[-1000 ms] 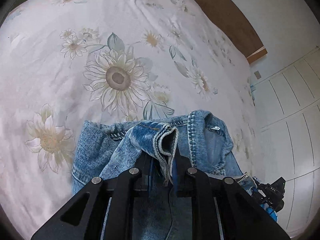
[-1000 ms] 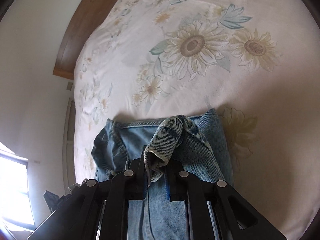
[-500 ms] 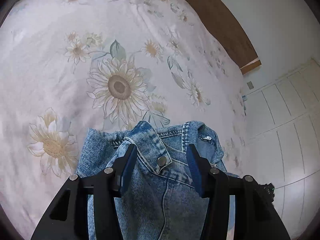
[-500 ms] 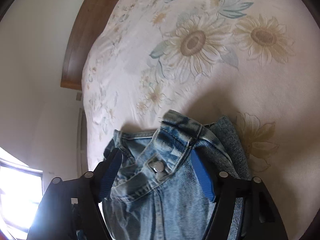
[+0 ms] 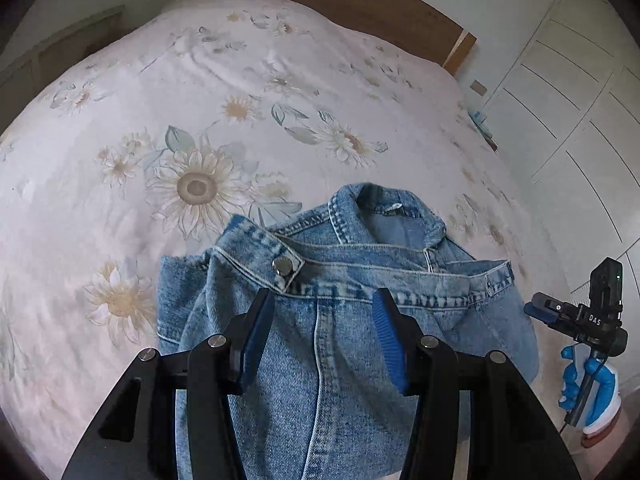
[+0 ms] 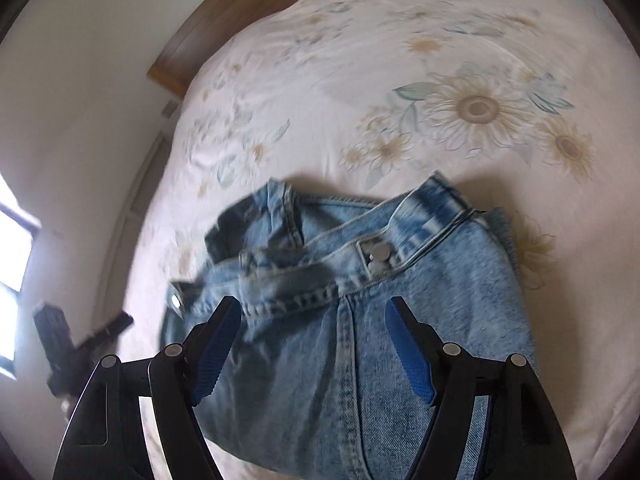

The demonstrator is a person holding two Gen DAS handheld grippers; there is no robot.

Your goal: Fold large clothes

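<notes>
Lying folded on the near part of the pale sunflower-print bedspread, the faded blue denim jacket has wide bare bedding left and far, up to the brown wooden headboard. Both the left gripper and right gripper hang with jaws parted over the denim, gripping nothing. White letters "DAS" mark the right gripper's body in the left view.

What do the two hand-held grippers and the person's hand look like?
Each hand-held gripper, left and right, has a black angular frame with silver pivot pins and ribbed blue finger pads. Seen from the left, the right one carries white "DAS" lettering and a thin black cable, and the hand holding it wears a blue glove.
</notes>
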